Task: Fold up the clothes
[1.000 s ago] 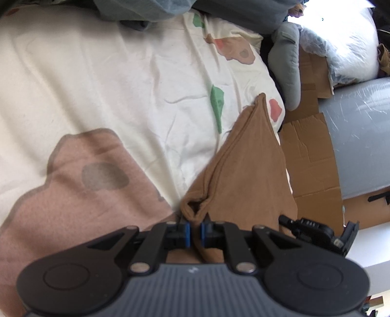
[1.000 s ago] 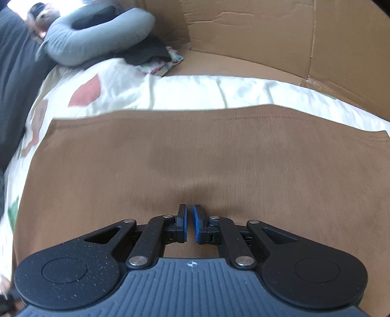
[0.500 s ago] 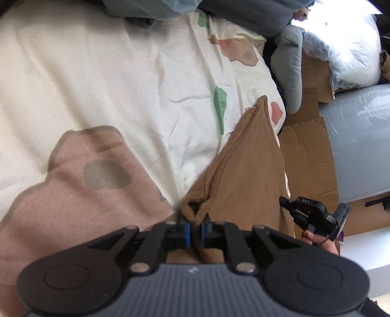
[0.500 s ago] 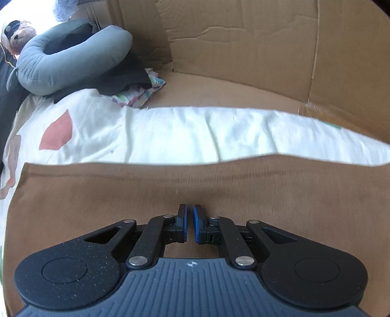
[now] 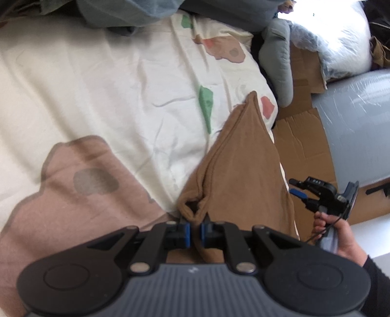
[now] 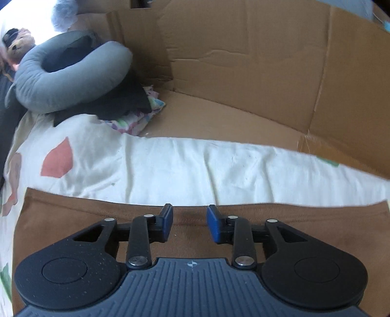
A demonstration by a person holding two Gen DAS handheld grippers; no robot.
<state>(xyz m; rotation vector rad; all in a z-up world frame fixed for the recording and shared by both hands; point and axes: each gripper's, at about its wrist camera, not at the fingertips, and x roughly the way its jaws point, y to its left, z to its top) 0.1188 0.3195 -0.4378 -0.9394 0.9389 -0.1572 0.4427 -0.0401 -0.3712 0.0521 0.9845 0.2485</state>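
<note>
A brown garment (image 5: 238,165) lies folded on the cream patterned bedsheet (image 5: 97,85), near the bed's right edge. My left gripper (image 5: 194,231) is shut on a bunched corner of it at the near end. In the right wrist view the same brown garment (image 6: 73,224) lies flat under my right gripper (image 6: 189,220). Its jaws are opening, the blue pads stand apart, and the cloth's edge lies in the gap with nothing pressing on it. The left wrist view shows the right gripper (image 5: 298,189) off the garment's right side, held by a hand (image 5: 341,236).
A grey neck pillow (image 6: 61,80) on dark cloth and a small colourful folded cloth (image 6: 136,122) sit at the bed's far corner. Cardboard sheets (image 6: 243,73) stand beyond the bed edge. A grey plastic-wrapped roll (image 5: 353,126) lies beside the bed. Grey bedding (image 5: 121,12) is heaped at the head.
My right gripper's jaws went from shut to apart and let go of the brown garment; it pulled back, so more sheet and cardboard show. My left gripper stayed put, still pinching the corner.
</note>
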